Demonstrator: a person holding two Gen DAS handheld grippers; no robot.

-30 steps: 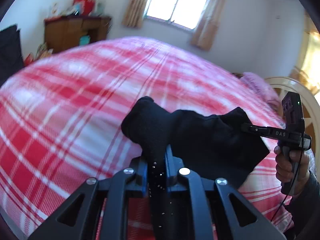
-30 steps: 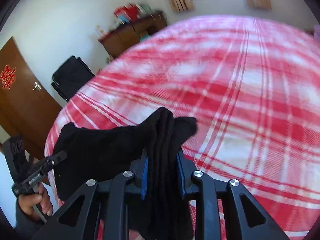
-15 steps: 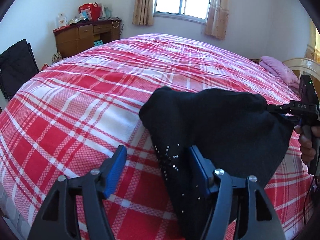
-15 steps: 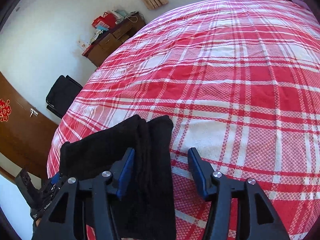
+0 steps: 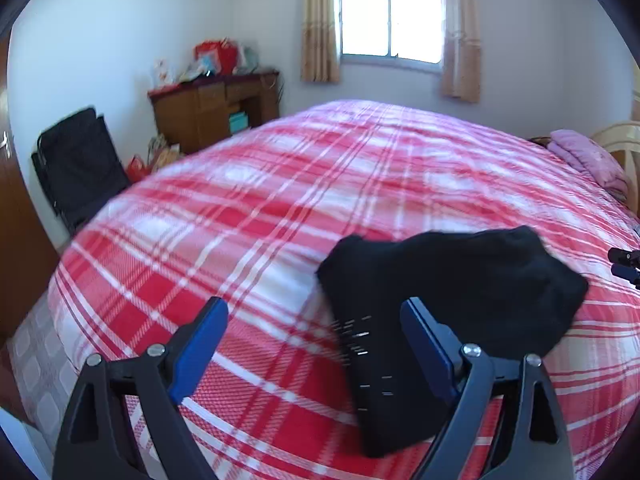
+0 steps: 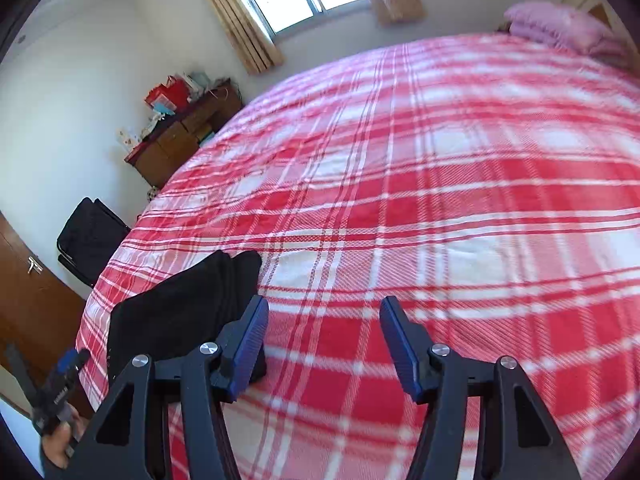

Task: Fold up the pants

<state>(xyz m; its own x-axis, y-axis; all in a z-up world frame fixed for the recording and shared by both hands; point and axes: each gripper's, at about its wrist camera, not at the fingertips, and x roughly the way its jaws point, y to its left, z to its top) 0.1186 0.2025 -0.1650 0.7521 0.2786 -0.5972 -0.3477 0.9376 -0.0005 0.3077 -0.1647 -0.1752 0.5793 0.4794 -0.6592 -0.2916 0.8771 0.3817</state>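
Observation:
The black pants (image 5: 452, 292) lie folded into a compact bundle on the red plaid bed (image 5: 280, 208). In the left wrist view my left gripper (image 5: 314, 320) is open and empty, with the bundle's near end between its blue pads and against the right one. In the right wrist view the pants (image 6: 180, 308) lie at the lower left, just beyond my left pad. My right gripper (image 6: 324, 320) is open and empty over bare bedspread (image 6: 440, 200). The left gripper (image 6: 60, 384) and the hand holding it show at the far left edge.
A pink pillow (image 5: 588, 156) lies at the bed's far right by a cream headboard. A wooden desk (image 5: 212, 108) with red bags stands by the back wall, a black folding chair (image 5: 76, 164) at the left, a brown door (image 6: 28, 292) beyond.
Both grippers were shut on the pants a second ago; they have opened, let the bundle drop onto the bed, and drawn back from it.

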